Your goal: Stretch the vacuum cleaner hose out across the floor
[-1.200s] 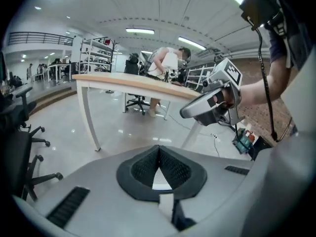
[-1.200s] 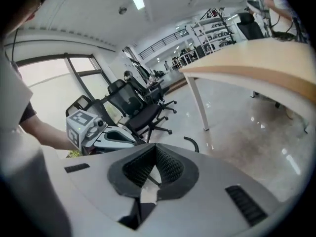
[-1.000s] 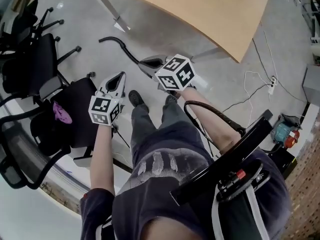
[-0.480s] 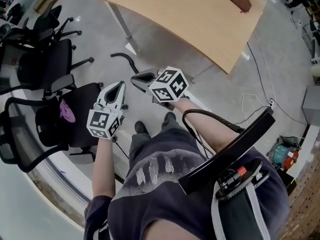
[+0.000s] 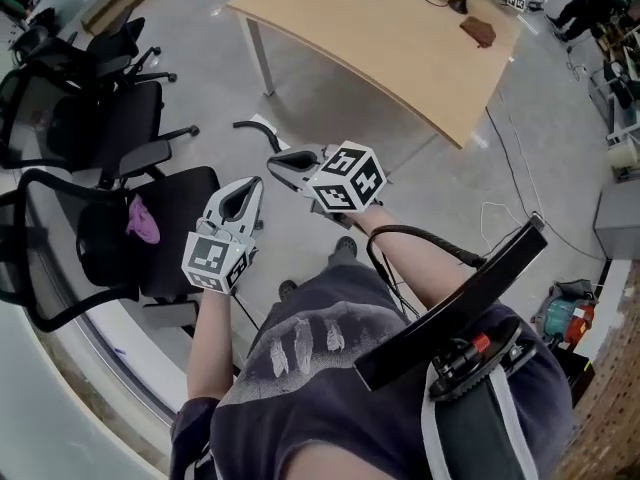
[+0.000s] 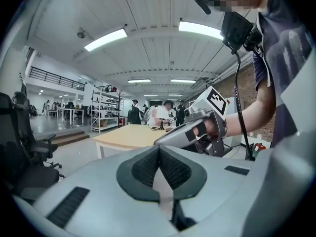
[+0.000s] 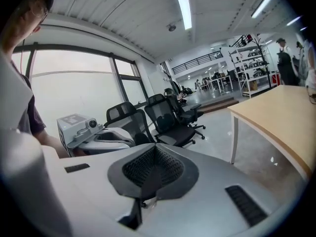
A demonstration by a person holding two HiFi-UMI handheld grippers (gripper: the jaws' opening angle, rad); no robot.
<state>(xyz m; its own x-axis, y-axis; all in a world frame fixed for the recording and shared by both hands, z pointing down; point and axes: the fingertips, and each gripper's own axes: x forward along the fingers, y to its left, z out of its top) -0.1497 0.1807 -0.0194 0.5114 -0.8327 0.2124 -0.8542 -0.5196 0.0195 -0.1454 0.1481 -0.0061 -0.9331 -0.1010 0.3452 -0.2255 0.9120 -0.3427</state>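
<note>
Rubber pads on both claws are pressed flat together, nothing pinched in either.

Left claw [image 5: 253, 183] points far and a touch right. Right claw [image 5: 271, 157] points left across my front. Its tip sits just far of the left tip: close, not touching. Both are up in the air. Each gripper view looks level across the room.

Hose [image 5: 248, 125]: only a short black length shows, in the head view only. It lies on the grey floor [image 5: 200, 48], just past the right claw's tip and on the near side of the table leg [image 5: 256, 56]. Neither claw is on it.
- Long axis of the visible part: far-left to near-right.
- Free end hooks left, toward the chairs [image 5: 100, 138].
- The other end goes out of sight behind the right claw.
- It's curved, not laid straight.

Outward from there:
- Tan wood table [image 5: 400, 38] stands far and right of the claws.
- Black office chairs are bunched on the left. The nearest has a purple cloth [image 5: 141, 220] on its seat, just left of the left claw.
- Thin white cable [image 5: 505, 208] trails over the floor on the right, well apart from the hose.
</note>
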